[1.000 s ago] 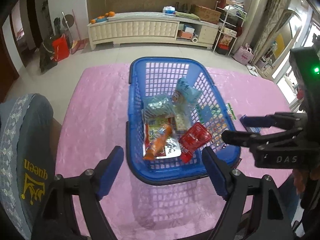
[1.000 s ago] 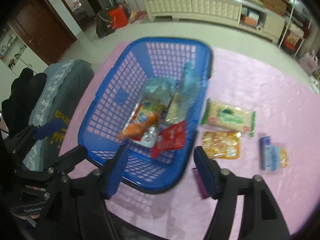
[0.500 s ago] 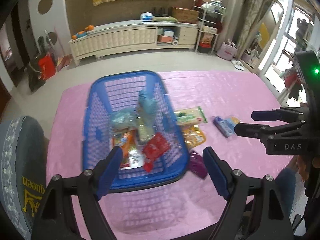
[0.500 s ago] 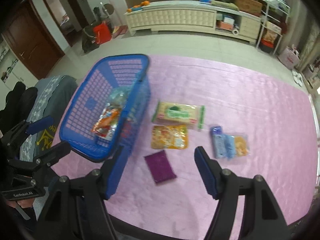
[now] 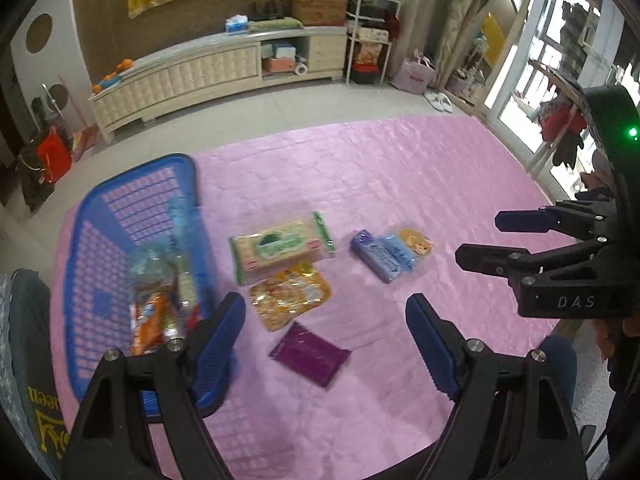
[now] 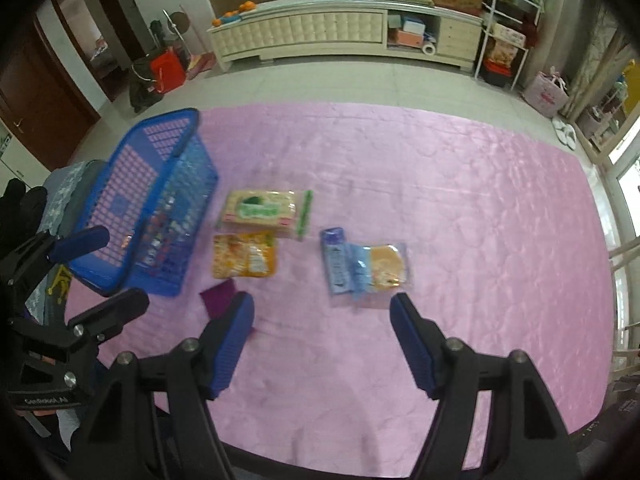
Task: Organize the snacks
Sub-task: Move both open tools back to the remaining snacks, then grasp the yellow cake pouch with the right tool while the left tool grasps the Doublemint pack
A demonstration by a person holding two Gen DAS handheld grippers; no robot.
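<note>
A blue plastic basket [image 5: 182,164] [image 6: 96,276] stands at the left of the pink table with several snack packs inside. To its right lie a beige-and-green cracker pack [image 5: 280,246] [image 6: 262,212], an orange packet [image 5: 290,298] [image 6: 244,256], a purple packet [image 5: 310,354] [image 6: 220,298] and a blue biscuit packet [image 5: 390,252] [image 6: 364,266]. My left gripper [image 5: 326,308] [image 6: 120,268] hangs open above the orange and purple packets, holding nothing. My right gripper [image 6: 322,304] [image 5: 480,238] hovers open just short of the blue packet, empty too.
The pink tablecloth [image 5: 360,168] stretches bare to the right and far side. A grey chair cover with yellow lettering [image 5: 28,360] sits at the near left. A long cream cabinet [image 6: 320,32] and shelves stand across the floor behind the table.
Both grippers have swept to the right, from over the basket to over the loose packets. The basket now sits at the left of both views. Both stay open.
</note>
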